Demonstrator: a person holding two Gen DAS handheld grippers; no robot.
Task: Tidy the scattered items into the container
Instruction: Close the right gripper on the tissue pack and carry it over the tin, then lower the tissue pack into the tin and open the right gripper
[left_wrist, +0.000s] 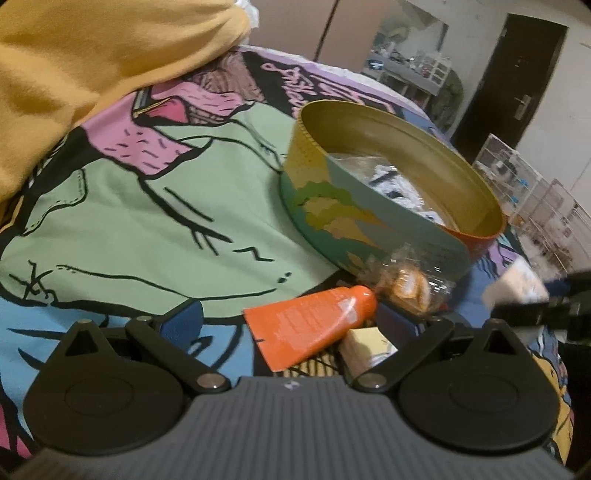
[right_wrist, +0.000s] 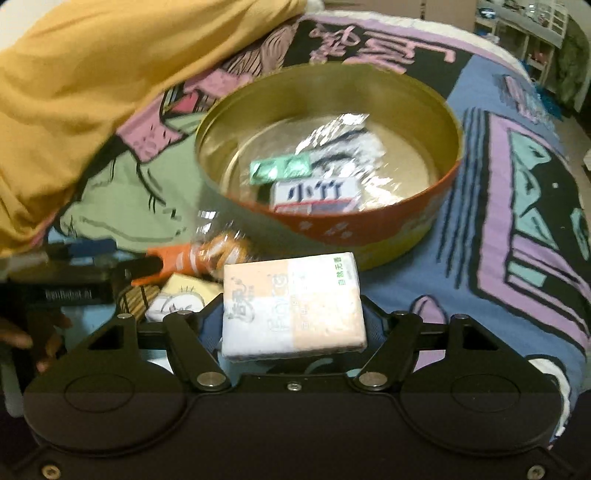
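While the right gripper (right_wrist: 293, 325) pinches the pale, plastic-wrapped tissue pack (right_wrist: 291, 302) short of the round gold-lined tin (right_wrist: 369, 229) on the bed, a soft hold could spill it. The left gripper's (left_wrist: 291, 321) jaws stand wide around the orange tube (left_wrist: 306, 325).

the tissue pack (right_wrist: 293, 306) hides the right jaws' pads, and the clear bag (right_wrist: 221, 240) is perhaps snacks, too blurred.
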